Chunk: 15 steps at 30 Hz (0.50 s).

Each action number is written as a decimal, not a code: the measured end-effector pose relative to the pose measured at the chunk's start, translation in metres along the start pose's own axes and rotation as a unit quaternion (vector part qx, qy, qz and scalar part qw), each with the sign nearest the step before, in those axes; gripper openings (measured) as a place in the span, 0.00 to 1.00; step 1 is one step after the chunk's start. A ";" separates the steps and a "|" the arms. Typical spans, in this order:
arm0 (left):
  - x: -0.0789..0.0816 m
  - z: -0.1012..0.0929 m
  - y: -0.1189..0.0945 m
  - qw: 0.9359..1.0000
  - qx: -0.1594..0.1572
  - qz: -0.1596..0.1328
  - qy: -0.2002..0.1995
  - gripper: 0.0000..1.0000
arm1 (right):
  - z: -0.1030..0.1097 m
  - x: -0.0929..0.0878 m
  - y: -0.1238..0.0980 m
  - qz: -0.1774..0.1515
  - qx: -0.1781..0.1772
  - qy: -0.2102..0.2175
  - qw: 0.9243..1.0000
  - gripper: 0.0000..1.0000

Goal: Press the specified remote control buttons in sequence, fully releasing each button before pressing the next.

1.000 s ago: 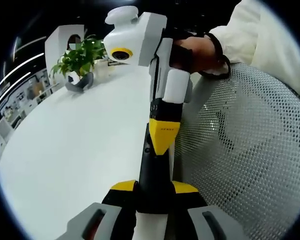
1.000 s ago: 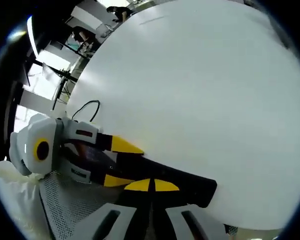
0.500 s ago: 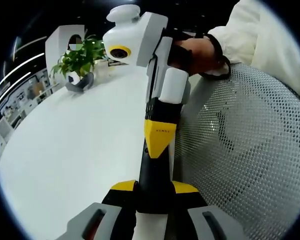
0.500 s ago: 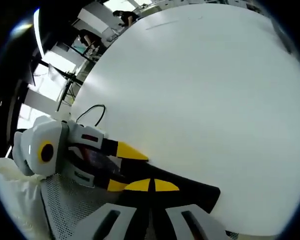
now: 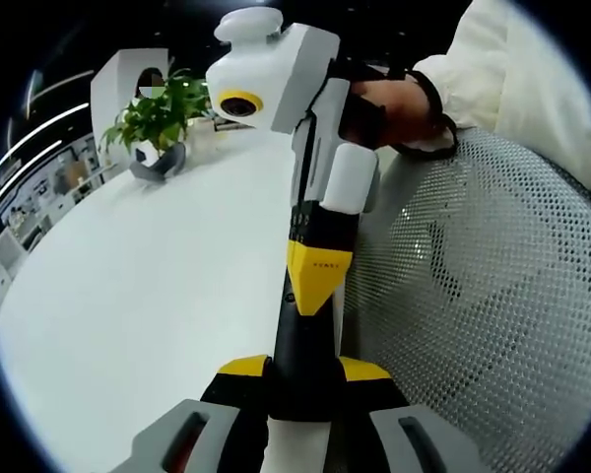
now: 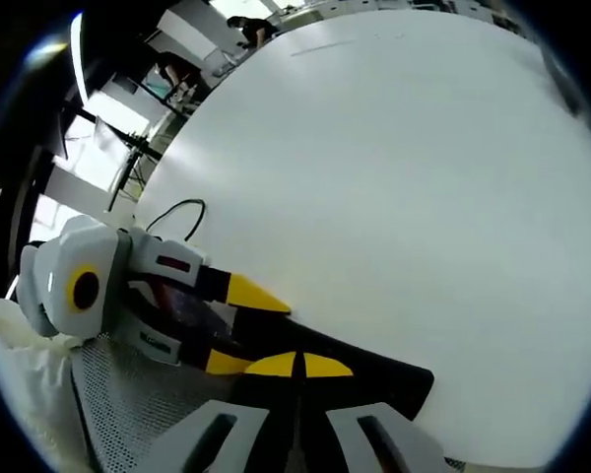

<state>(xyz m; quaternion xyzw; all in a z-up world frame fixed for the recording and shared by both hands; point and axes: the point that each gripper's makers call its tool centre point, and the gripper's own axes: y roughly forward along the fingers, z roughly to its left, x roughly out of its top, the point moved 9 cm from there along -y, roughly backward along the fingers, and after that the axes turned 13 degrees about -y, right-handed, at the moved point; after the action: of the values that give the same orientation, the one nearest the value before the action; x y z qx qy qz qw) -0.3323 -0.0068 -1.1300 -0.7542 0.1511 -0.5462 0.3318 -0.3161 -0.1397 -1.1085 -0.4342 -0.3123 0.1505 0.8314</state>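
Note:
A black remote control [image 5: 299, 330] lies lengthwise between my left gripper's [image 5: 303, 371] yellow-tipped jaws, which are shut on it at the table's near edge. From above, my right gripper [image 5: 318, 281] comes down with its jaws shut, and its yellow tip rests on the remote's top face. A hand [image 5: 384, 99] holds that gripper. In the right gripper view, my right gripper [image 6: 295, 367] is shut, with its tips against the remote control [image 6: 369, 370]. The left gripper [image 6: 238, 328] reaches in from the left and clamps the remote. The buttons are hidden.
The white round table [image 5: 148, 276] spreads to the left, with a potted plant [image 5: 156, 118] at its far end. A grey mesh chair back [image 5: 483, 315] stands close on the right. A thin black cable [image 6: 177, 212] loops at the table's edge.
The right gripper's tip has crept slightly nearer along the remote and its body has tilted a little. The left gripper keeps its hold.

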 end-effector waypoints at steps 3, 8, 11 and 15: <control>0.000 0.000 0.000 1.000 0.000 -0.001 -0.001 0.25 | 0.000 0.000 0.000 -0.001 0.000 0.002 1.000 0.00; 0.000 -0.001 0.000 1.000 0.001 -0.001 0.001 0.25 | -0.001 -0.001 0.000 -0.002 0.007 0.011 1.000 0.00; 0.000 -0.001 0.000 1.000 0.001 -0.001 0.002 0.25 | 0.000 -0.001 0.000 0.000 0.006 0.009 1.000 0.00; 0.000 -0.001 0.000 1.000 0.001 -0.001 0.002 0.25 | -0.001 0.000 0.000 -0.002 0.010 0.012 1.000 0.00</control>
<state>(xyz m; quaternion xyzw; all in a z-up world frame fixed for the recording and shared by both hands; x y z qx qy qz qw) -0.3333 -0.0072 -1.1295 -0.7529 0.1508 -0.5480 0.3319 -0.3159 -0.1404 -1.1087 -0.4274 -0.3015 0.1469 0.8396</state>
